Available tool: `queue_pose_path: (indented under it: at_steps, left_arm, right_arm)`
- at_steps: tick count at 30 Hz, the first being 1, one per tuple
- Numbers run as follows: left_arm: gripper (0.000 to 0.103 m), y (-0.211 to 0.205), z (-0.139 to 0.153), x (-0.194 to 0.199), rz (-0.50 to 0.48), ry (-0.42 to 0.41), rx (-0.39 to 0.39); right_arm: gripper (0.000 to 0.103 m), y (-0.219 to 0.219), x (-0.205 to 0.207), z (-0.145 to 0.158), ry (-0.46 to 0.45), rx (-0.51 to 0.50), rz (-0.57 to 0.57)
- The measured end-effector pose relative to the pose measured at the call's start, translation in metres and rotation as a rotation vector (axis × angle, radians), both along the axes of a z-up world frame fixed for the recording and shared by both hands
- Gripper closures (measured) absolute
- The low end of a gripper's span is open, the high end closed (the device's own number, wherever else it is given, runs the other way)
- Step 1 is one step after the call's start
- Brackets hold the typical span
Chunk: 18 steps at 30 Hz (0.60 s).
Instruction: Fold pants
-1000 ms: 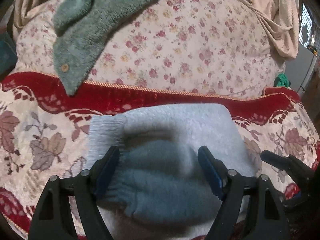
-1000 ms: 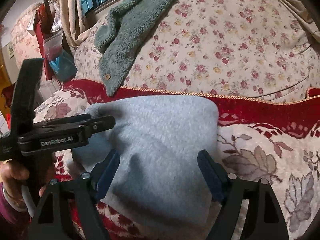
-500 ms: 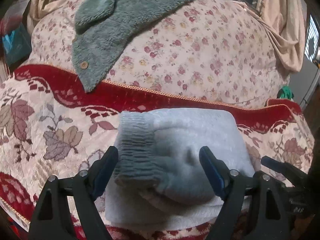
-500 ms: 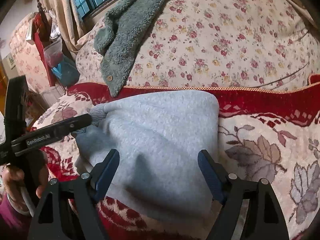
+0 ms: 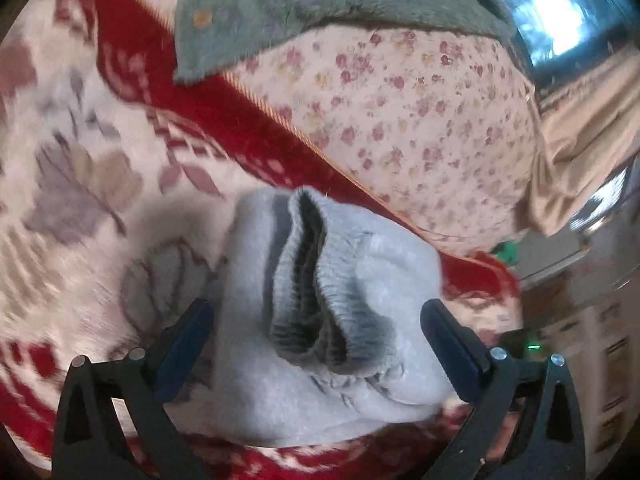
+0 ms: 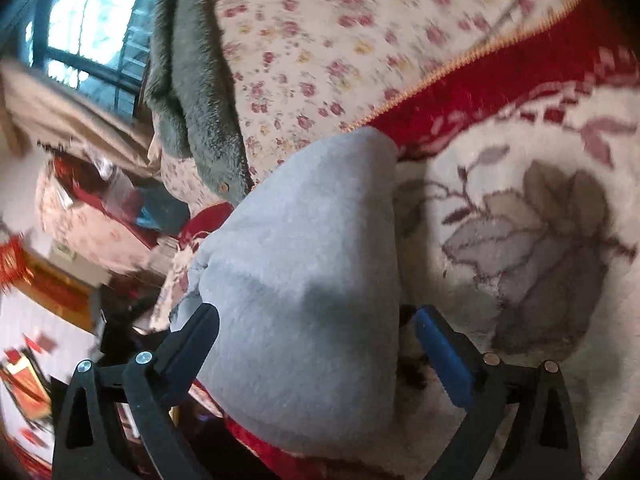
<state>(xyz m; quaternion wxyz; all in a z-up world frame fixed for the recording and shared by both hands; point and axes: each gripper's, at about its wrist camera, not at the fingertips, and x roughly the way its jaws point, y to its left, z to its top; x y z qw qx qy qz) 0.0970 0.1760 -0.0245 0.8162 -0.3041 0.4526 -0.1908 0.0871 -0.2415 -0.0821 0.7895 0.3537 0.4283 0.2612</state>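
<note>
The light grey pants (image 5: 352, 300) lie in a folded bundle on the red and cream floral blanket (image 5: 80, 184). In the left wrist view the ribbed cuff ends (image 5: 308, 280) face me in a stack. My left gripper (image 5: 320, 340) is open, its blue-padded jaws on either side of the bundle's near end, not closed on it. In the right wrist view the smooth folded side of the pants (image 6: 304, 280) fills the middle. My right gripper (image 6: 316, 340) is open too, its jaws straddling the bundle's near edge.
A grey-green fleece garment (image 5: 320, 4) with a button drapes over the flowered cushion (image 5: 400, 120) behind the pants. A window (image 6: 92, 20) and beige curtain (image 5: 580, 140) are at the back. Cluttered room items (image 6: 60, 280) lie beyond the blanket's left edge.
Both views have tilted and moved closer to the pants. The left gripper has swung round, so the cuff ends now face it. Both grippers stay open.
</note>
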Motion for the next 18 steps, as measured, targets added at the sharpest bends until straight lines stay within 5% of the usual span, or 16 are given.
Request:
queue_pose_path:
  at_steps: [8, 18]
  left_arm:
    - [0.0, 0.001, -0.012, 0.013, -0.015, 0.006, -0.024]
    - [0.0, -0.005, -0.041, 0.03, -0.086, 0.086, -0.054]
  right_arm:
    - [0.001, -0.003, 0.014, -0.021, 0.045, 0.134, 0.024]
    - [0.0, 0.012, 0.021, -0.025, 0.029, 0.086, 0.084]
